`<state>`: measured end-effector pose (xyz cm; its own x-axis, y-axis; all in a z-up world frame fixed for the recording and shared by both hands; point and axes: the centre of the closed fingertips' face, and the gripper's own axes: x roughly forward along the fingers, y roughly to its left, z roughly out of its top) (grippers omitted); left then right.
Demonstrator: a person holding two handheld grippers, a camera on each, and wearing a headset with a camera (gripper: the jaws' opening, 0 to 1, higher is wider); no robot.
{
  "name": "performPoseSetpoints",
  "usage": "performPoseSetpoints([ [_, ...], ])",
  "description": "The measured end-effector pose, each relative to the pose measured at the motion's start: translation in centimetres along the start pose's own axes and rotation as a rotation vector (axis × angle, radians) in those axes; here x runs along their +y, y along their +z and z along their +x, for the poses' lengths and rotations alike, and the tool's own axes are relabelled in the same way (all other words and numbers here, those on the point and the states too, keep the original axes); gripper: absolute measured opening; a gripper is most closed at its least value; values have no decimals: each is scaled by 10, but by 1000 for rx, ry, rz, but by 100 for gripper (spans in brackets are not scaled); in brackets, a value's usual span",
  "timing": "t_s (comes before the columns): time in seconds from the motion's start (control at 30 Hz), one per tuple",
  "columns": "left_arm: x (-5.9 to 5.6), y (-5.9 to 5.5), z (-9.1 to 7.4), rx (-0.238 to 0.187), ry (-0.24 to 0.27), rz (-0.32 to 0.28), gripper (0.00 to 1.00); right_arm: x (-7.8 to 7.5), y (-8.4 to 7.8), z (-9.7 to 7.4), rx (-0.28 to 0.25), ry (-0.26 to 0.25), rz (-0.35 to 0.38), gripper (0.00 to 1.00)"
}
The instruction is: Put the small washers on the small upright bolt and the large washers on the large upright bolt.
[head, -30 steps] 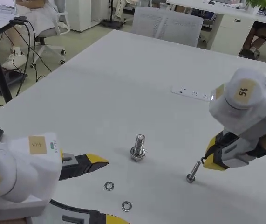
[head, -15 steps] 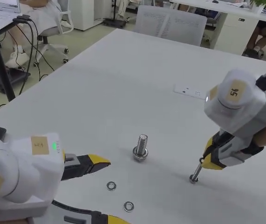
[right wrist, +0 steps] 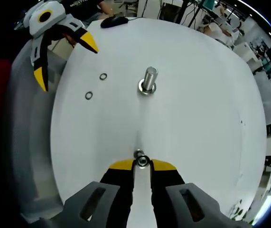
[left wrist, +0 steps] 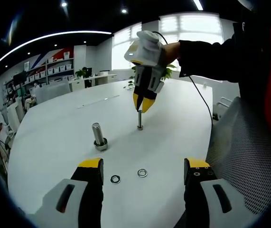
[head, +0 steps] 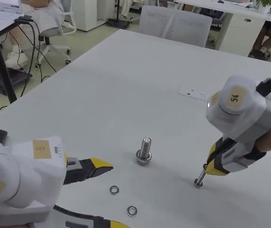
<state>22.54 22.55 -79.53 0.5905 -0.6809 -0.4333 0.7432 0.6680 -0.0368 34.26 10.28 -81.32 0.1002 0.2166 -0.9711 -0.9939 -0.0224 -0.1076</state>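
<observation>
Right tool [head: 210, 169] [right wrist: 142, 164]: jaws drawn in to a narrow gap on the top end of the small bolt [head: 199, 179] [left wrist: 139, 119]. In the right gripper view a small ring shape sits between the tips. Cannot tell whether it is a washer or the bolt's own end. The bolt stands close to upright, foot on the tabletop [head: 126, 85], toward the right part of the near edge.

Large bolt [head: 144, 151] [left wrist: 98, 137] [right wrist: 148, 80]: upright and free-standing, well apart from the small bolt and farther in from the near edge. It has a wider collar at its foot. Cannot tell whether that is its head or a washer.

Left tool [head: 105, 194] [left wrist: 144, 165]: jaws spread wide with nothing between them, held low over the near edge.

First washer [head: 114, 190] [left wrist: 115, 179] [right wrist: 103, 76] and second washer [head: 132, 210] [left wrist: 142, 172] [right wrist: 88, 95]: both flat on the tabletop, near each other but not touching, just ahead of the left tool's tips. They lie between the large bolt and the near edge, the second closer to that edge.
</observation>
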Motion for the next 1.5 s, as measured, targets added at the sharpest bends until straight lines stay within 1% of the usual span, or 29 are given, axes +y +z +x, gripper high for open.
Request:
performPoseSetpoints([
  [0.17, 0, 0, 0, 2, 1, 0, 68, 0, 0, 4, 4, 3, -1, 13],
  [0.3, 0, 0, 0, 2, 2, 1, 68, 0, -1, 13, 10, 13, 1, 13],
  [0.43, 1, -1, 0, 3, 4, 0, 68, 2, -1, 18, 15, 26, 6, 13],
  [0.77, 1, -2, 0, 8, 7, -2, 68, 0, -7, 35, 35, 47, 12, 13],
  [0.9, 1, -2, 0, 9, 7, -3, 68, 2, -10, 42, 44, 60, 17, 13],
  [1.3, 2, -3, 0, 10, 9, -5, 68, 4, -15, 50, 49, 72, 27, 14],
  [1.5, 1, -2, 0, 9, 7, -6, 68, 4, -14, 50, 50, 73, 25, 14],
])
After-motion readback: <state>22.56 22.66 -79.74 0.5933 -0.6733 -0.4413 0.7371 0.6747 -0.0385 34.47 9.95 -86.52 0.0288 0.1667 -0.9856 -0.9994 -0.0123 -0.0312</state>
